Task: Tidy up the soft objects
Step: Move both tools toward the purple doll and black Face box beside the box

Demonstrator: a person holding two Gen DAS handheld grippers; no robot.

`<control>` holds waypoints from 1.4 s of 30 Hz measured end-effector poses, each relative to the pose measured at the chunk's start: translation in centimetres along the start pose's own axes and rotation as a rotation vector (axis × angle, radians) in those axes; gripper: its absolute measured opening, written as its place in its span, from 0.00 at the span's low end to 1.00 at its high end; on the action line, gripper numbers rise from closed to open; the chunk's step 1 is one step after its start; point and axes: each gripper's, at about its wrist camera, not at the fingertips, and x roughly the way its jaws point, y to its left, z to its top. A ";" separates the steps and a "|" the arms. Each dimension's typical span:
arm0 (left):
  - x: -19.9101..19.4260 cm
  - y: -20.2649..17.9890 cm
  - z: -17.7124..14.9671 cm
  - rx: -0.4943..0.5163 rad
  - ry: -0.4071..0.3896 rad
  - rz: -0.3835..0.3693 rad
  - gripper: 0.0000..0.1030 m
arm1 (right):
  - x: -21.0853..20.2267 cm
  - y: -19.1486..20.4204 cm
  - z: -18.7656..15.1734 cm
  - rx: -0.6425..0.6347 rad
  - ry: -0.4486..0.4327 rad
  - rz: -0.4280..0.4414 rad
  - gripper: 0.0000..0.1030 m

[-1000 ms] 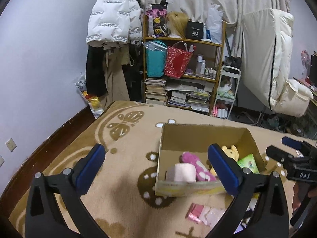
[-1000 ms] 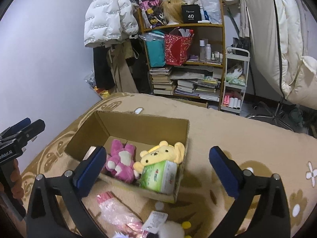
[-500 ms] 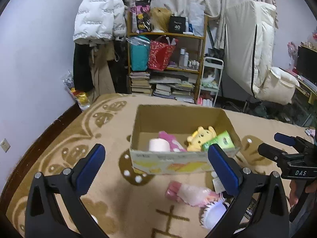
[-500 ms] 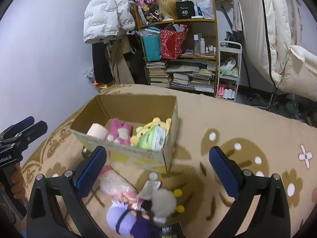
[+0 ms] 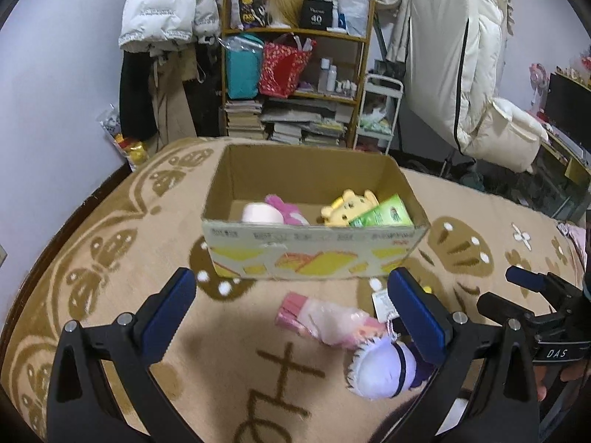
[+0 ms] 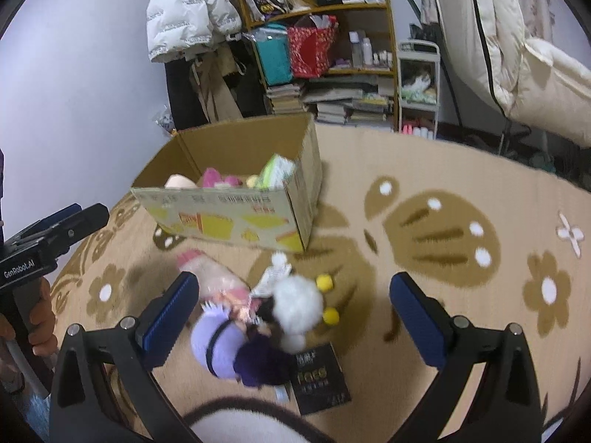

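Observation:
A cardboard box (image 5: 314, 258) (image 6: 229, 217) stands on the patterned carpet. It holds a pink roll (image 5: 260, 213), a pink plush (image 5: 284, 210), a yellow bear plush (image 5: 347, 208) and a green tissue pack (image 5: 384, 216). In front of it lie a pink wrapped pack (image 5: 325, 319) (image 6: 214, 277), a purple plush (image 5: 384, 367) (image 6: 229, 347) and a white fluffy toy with yellow balls (image 6: 299, 302). My left gripper (image 5: 291, 321) is open above the pink pack. My right gripper (image 6: 291, 317) is open and empty above the plush pile.
A black booklet (image 6: 319, 378) lies on the carpet by the purple plush. A cluttered wooden shelf (image 5: 295, 85), hanging coats (image 5: 166, 18) and a white cart (image 5: 376, 110) stand behind the box. A wooden floor edge (image 5: 74, 221) runs along the left wall.
Both grippers have pulled back from the box and tilted down. The toys on the carpet in front of the box have come into fuller view. Both stay open.

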 end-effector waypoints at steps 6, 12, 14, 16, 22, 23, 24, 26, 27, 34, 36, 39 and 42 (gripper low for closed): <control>0.8 -1.2 -1.1 0.036 0.044 -0.030 0.99 | 0.2 -1.4 -0.9 0.052 0.019 0.014 0.95; 1.6 -3.0 -1.9 0.114 0.078 -0.052 0.99 | 0.9 -2.1 -1.5 0.087 0.057 0.029 0.82; 1.9 -3.6 -2.2 0.131 0.093 -0.062 0.99 | 1.5 -2.3 -1.7 0.094 0.088 0.037 0.80; 2.4 -4.3 -2.6 0.155 0.109 -0.063 0.99 | 1.9 -2.3 -2.0 0.098 0.111 0.042 0.74; 3.6 -5.3 -3.5 0.185 0.155 -0.075 0.99 | 3.3 -2.6 -2.7 0.113 0.178 0.052 0.62; 3.9 -5.4 -3.6 0.186 0.163 -0.077 0.99 | 3.5 -2.8 -2.8 0.120 0.187 0.055 0.62; 4.2 -5.5 -3.7 0.186 0.172 -0.079 0.99 | 3.7 -2.9 -2.9 0.126 0.196 0.060 0.62; 4.7 -5.7 -4.0 0.187 0.191 -0.085 0.99 | 4.3 -3.2 -3.2 0.141 0.221 0.062 0.61; 5.0 -5.8 -4.2 0.188 0.201 -0.088 0.99 | 4.5 -3.3 -3.3 0.146 0.232 0.061 0.57; 6.6 -7.1 -5.3 0.218 0.262 -0.118 0.99 | 6.3 -4.0 -4.2 0.180 0.305 0.061 0.41; 7.1 -7.4 -5.5 0.227 0.272 -0.117 0.99 | 6.6 -4.0 -4.3 0.182 0.319 0.066 0.41; 8.0 -7.5 -5.8 0.211 0.301 -0.131 0.99 | 6.9 -3.9 -4.4 0.180 0.334 0.071 0.41; 8.8 -7.5 -6.0 0.197 0.319 -0.138 0.99 | 7.2 -3.8 -4.5 0.181 0.345 0.074 0.41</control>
